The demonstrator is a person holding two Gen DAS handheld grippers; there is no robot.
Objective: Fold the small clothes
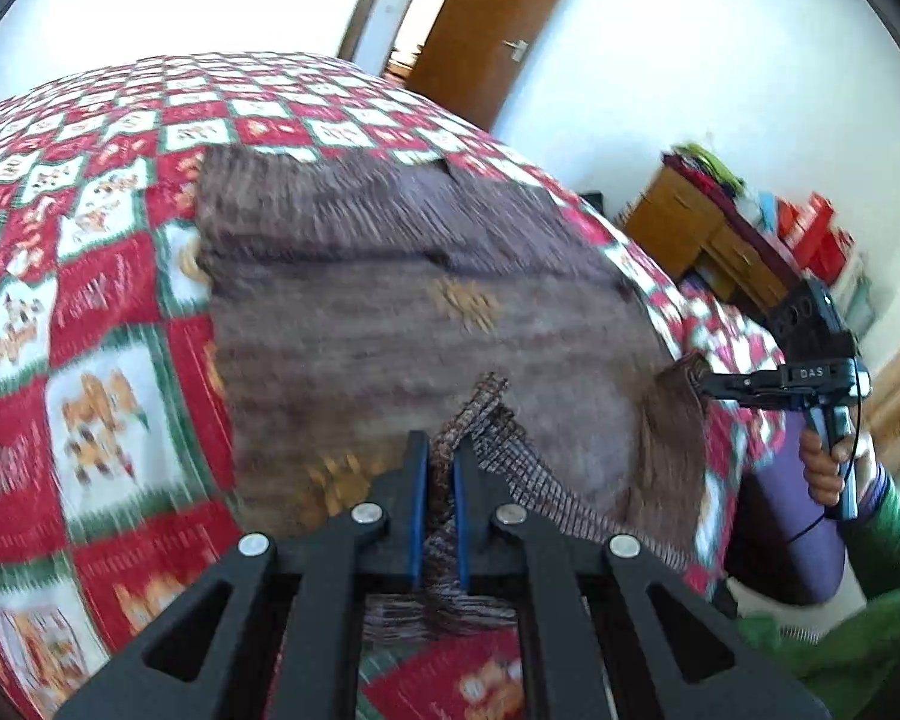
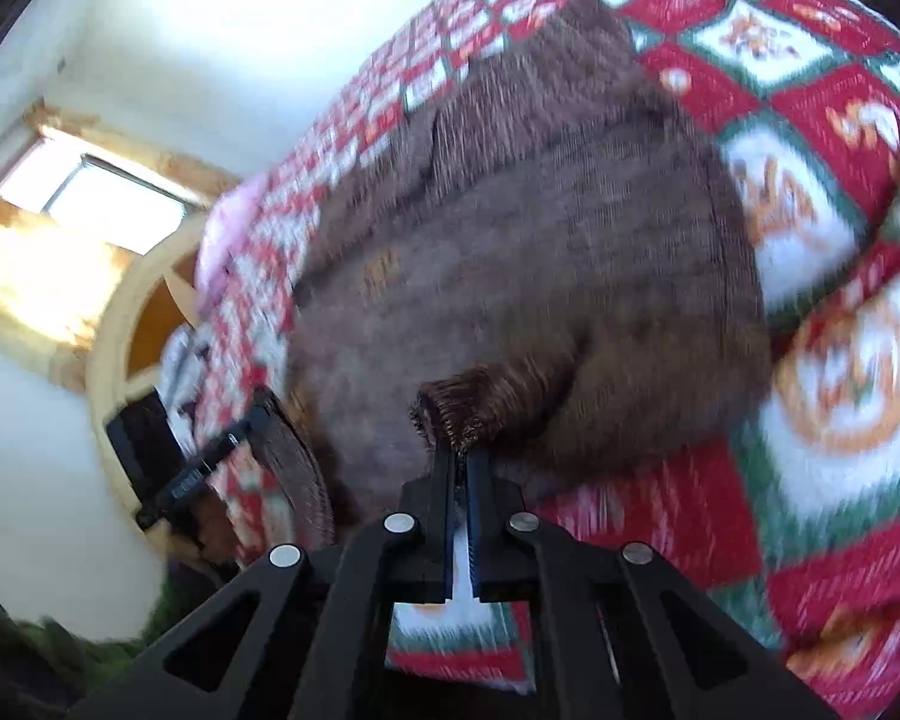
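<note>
Brown sweater [image 1: 402, 276]: it lies spread out on the bed cover, with small orange patterns on the front. It looks blurry in both views.
Near edge of the sweater: two parts of it are pinched and lifted off the bed cover, one by each gripper.
Left gripper [image 1: 441, 456]: its jaws are closed tight on a ribbed, striped bit of the sweater's near edge. The cloth pokes up between the blue pads.
Right gripper [image 2: 459, 450]: its jaws are closed tight on a rolled-up, ribbed bit of the sweater. From the left wrist view it bites the sweater's right corner.
Hand [image 1: 822, 468]: it holds the right gripper's handle, to the right of the sweater. A green sleeve [image 1: 894, 540] goes up the arm.
Bed cover [image 1: 90, 300]: red, white and green squares with little pictures. It lies under the sweater and shows on all sides of it.
Door [image 1: 498, 30]: brown, with a red mark on it, far behind the sweater.
Wooden desk [image 1: 690, 228]: behind the sweater to the right, with red boxes on top.
Window [image 2: 96, 192]: bright, far to the left of the sweater in the right wrist view.
</note>
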